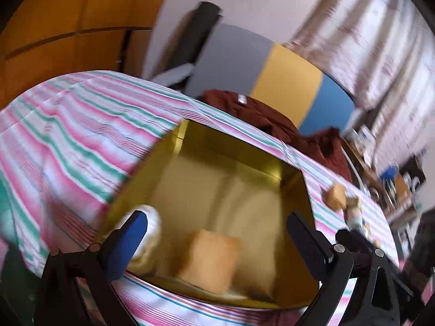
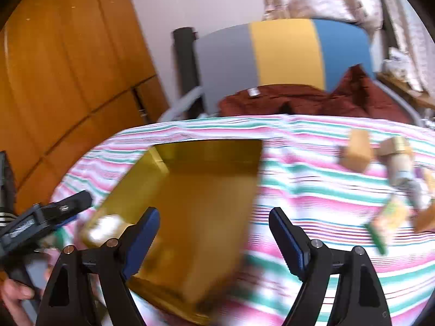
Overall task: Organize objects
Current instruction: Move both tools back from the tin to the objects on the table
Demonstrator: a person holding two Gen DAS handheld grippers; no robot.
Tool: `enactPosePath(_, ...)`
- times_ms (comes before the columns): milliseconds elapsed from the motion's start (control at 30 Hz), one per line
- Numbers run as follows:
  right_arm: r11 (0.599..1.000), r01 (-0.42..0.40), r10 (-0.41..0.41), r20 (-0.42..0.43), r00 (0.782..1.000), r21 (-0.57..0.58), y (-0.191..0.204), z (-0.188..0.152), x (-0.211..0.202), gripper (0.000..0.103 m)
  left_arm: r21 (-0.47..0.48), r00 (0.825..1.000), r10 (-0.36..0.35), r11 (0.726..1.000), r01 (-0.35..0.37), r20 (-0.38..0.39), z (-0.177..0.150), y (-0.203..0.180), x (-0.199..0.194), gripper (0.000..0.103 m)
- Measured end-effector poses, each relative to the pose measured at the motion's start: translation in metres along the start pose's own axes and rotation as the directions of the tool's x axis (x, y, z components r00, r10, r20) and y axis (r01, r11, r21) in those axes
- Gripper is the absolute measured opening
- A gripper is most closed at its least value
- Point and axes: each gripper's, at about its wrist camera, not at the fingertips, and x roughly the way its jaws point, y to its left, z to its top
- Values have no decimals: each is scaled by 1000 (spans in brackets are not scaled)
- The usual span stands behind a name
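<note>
My right claw (image 2: pixel 214 240) hangs wide and empty over the near edge of the gold box (image 2: pixel 195 203), and my left claw (image 1: pixel 217 244) is just as wide above the block (image 1: pixel 209 260) lying inside it. The remaining wooden blocks (image 2: pixel 356 153) sit well off to the right on the striped counter (image 2: pixel 312 190); they look light, stiff and smooth-sided, so I'd pinch one across two flat faces.

My left gripper (image 1: pixel 217 244) jaws spread wide, nothing between them. Right gripper (image 2: pixel 214 241) same, wide apart, empty. Bare hand (image 2: pixel 15 296) low left of right jaws, probably mine, blurred.
</note>
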Motion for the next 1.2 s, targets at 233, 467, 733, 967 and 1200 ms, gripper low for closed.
enactPosePath(233, 970, 212, -212, -17, 977, 122, -92, -16, -22, 84, 150, 992, -105, 982, 114, -70, -26, -51, 7, 103)
enactPosePath(467, 882, 407, -427, 34, 904, 239, -182, 0, -53, 84, 199, 976, -169, 961, 194, -134, -48, -87, 11, 103)
enactPosePath(733, 872, 405, -410, -42, 911, 275, -234, -4, -37, 84, 249, 963, -193, 939, 237, -189, -61, -116, 14, 103)
enactPosePath(967, 904, 345, -329, -105, 938, 253, -218, -54, -41, 84, 286, 960, -192, 926, 246, -206, -61, -135, 19, 103)
enactPosePath(1200, 886, 353, -362, -28, 932, 300, -228, -60, -75, 84, 298, 946, -205, 913, 277, -252, -69, -155, 28, 103)
